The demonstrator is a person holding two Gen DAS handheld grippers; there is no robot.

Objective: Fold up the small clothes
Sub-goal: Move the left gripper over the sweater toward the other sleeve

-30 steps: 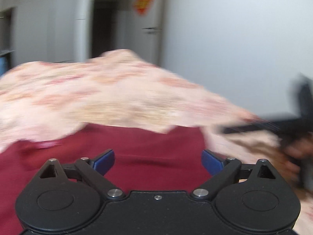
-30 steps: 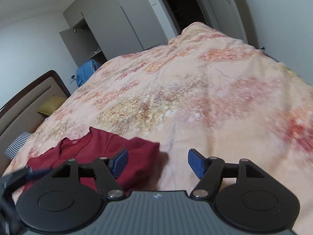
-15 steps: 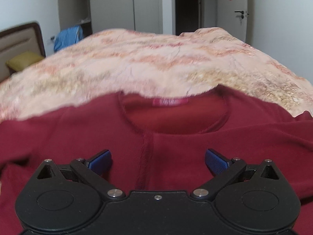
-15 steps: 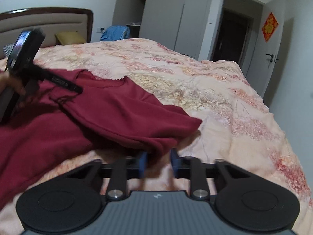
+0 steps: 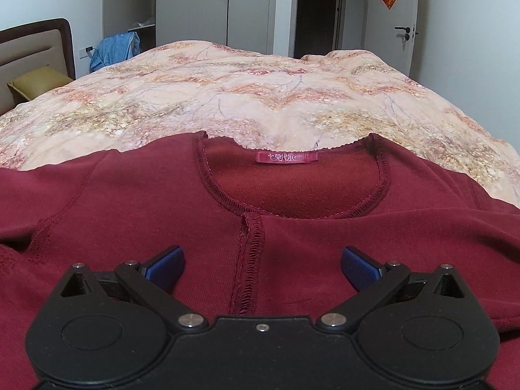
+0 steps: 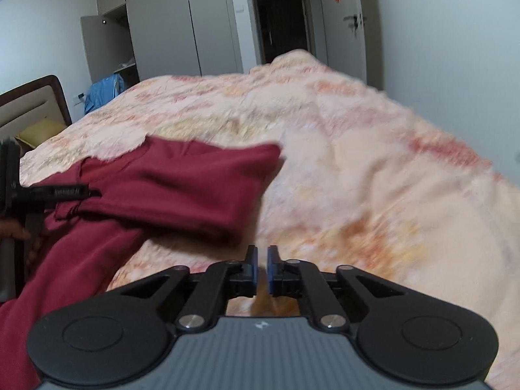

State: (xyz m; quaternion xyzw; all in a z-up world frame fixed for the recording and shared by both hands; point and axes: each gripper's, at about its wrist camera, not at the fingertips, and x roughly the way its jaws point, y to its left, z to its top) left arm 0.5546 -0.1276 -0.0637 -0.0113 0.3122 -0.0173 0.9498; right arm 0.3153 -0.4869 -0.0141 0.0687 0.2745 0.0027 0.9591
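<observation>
A dark red long-sleeved top (image 5: 130,214) lies on the floral bedspread (image 5: 260,97), neckline and label facing away from me. My left gripper (image 5: 261,265) is open and hovers over the chest, below the neckline. In the right wrist view the top's sleeve (image 6: 182,188) lies folded over the body. My right gripper (image 6: 262,266) is shut with nothing between its fingers, just off the sleeve's near edge, over the bedspread (image 6: 373,195). The left gripper's body (image 6: 13,188) shows at the left edge there.
A headboard (image 5: 35,48) and yellow pillow (image 5: 35,81) are at the far left. A blue garment (image 5: 113,48) hangs by the wardrobe (image 5: 191,6). A doorway and white door (image 5: 390,16) stand beyond the bed's far end.
My right gripper has closed fully and come away from the sleeve end it was pinching. The sleeve now rests folded over the top. My left gripper has steadied over the chest, still open.
</observation>
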